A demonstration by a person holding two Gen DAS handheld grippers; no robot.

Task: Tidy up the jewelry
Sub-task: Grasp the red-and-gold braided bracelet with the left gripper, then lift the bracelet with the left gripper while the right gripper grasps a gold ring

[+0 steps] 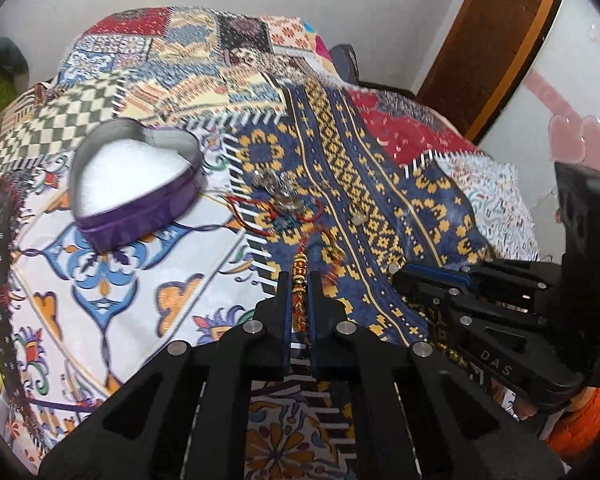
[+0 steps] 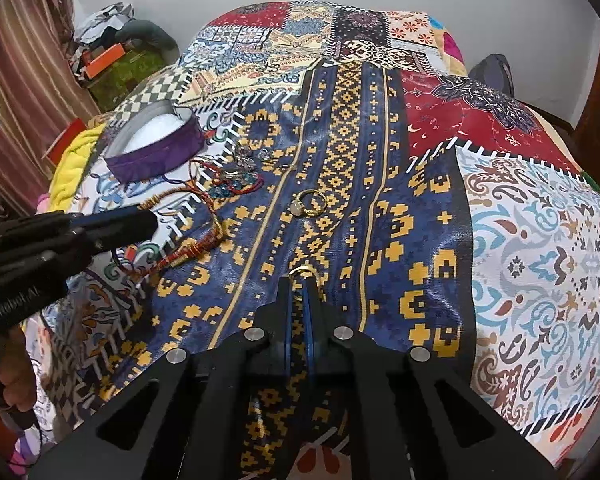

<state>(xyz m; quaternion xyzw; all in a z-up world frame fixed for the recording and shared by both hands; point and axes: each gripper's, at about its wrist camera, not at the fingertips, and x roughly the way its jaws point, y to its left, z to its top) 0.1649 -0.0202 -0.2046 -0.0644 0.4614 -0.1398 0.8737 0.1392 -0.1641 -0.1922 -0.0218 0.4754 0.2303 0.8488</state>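
Over at the left, an open purple heart-shaped tin with a white padded lining (image 1: 134, 184) sits on the patchwork-print bedspread (image 1: 100, 292), which covers the bed. Just to the right of the tin lies a small heap of jewelry: silver pieces tangled with red cords and little blue beads (image 1: 282, 196).

Nearer the person, the left hand-held gripper (image 1: 299, 280) is clenched on a red-and-gold beaded thread bracelet (image 1: 299, 276), the beads sitting between the two blue-padded fingers. From the right wrist view the same bracelet (image 2: 196, 250) trails from under that gripper (image 2: 150, 218) across the cloth, its cord looping back toward the heap (image 2: 236, 178) beside the tin (image 2: 156, 148).

Further right, on the blue-and-yellow patterned strip of the bedspread (image 2: 380, 240), a gold ring with a pale stone (image 2: 309, 204) lies flat by itself, apart from both grippers.

Closer in, the right hand-held gripper (image 2: 300, 280) is pinched shut on a plain gold ring (image 2: 301, 271), which stands at the fingertips, low over the blue strip. In the left wrist view this gripper (image 1: 398, 274) reaches in from the right side, its tip close to the cloth; the ring is too small to make out there.
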